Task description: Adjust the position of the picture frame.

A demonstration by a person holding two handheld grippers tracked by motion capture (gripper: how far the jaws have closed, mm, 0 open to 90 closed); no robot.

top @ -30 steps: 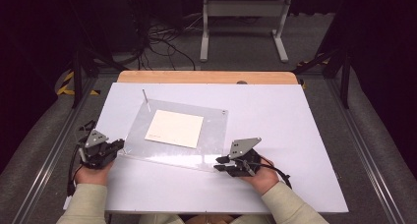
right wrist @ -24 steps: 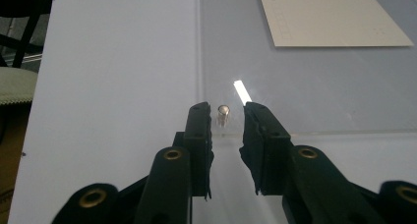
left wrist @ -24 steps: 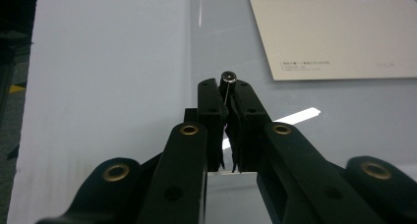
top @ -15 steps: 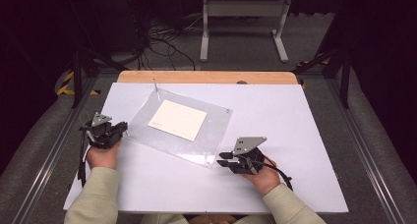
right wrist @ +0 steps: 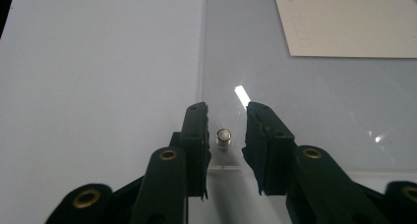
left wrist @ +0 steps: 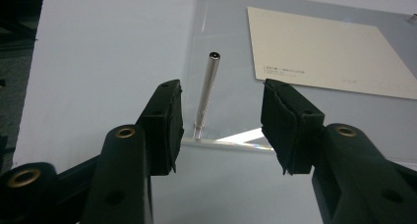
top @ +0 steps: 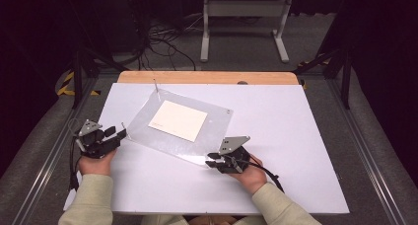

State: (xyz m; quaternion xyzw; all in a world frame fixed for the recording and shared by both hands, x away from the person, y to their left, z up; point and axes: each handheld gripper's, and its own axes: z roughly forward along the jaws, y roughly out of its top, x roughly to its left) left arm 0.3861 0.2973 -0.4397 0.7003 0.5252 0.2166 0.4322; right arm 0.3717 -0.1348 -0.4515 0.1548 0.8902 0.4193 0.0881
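Now both tongs (left wrist: 221, 128) (right wrist: 226, 143) open at acrylic sheet (top: 148, 131) corners.

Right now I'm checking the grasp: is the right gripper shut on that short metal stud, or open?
Open. The right gripper straddles the short metal stud at the clear panel's corner, with gaps visible on both sides.

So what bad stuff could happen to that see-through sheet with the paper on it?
The right gripper has its jaws open around a short metal post at the clear sheet's corner; closing off-centre might shove the sheet sideways. The left gripper straddles a tall thin post without touching it, and a bump could bend or tip it. The sheet already lies skewed on the table, so the cream card might slide if it is loose.
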